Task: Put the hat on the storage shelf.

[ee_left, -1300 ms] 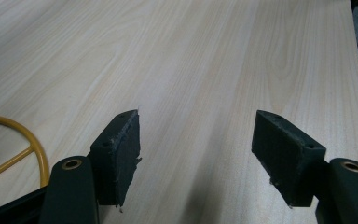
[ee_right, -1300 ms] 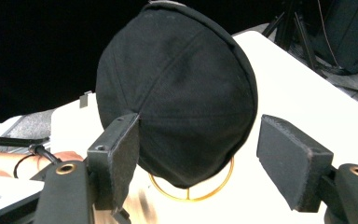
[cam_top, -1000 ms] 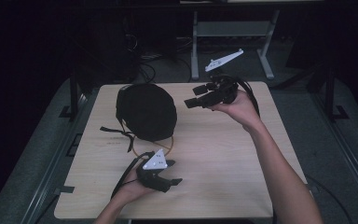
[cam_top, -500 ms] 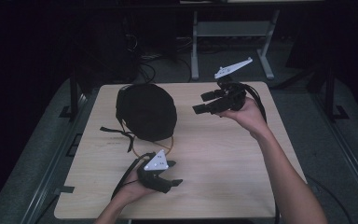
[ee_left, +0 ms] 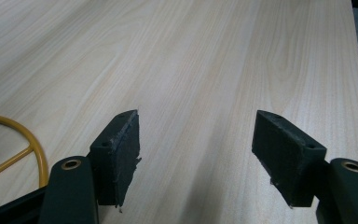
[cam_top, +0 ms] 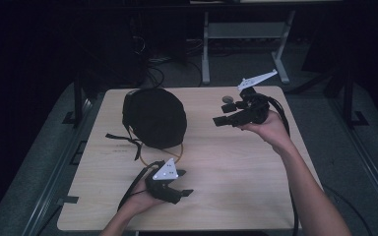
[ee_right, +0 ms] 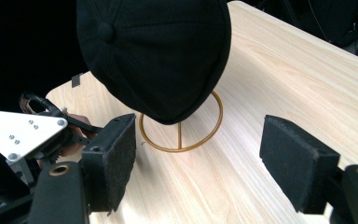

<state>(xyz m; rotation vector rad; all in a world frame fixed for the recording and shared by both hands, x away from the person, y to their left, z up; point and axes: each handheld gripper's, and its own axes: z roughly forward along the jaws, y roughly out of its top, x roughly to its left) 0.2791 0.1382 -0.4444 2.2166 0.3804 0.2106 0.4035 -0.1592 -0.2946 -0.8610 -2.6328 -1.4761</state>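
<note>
Both grippers stand released: the right gripper [cam_top: 220,121] held above the desk [cam_top: 236,162] aiming at the black cap [cam_top: 153,117], the left gripper [cam_top: 184,184] low near the front edge; cap sits on a gold wire stand [ee_right: 182,133]

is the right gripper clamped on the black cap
No: in the right gripper view the right gripper has its jaws spread wide with bare table between them, and the black cap sits apart on its gold wire stand.
</note>
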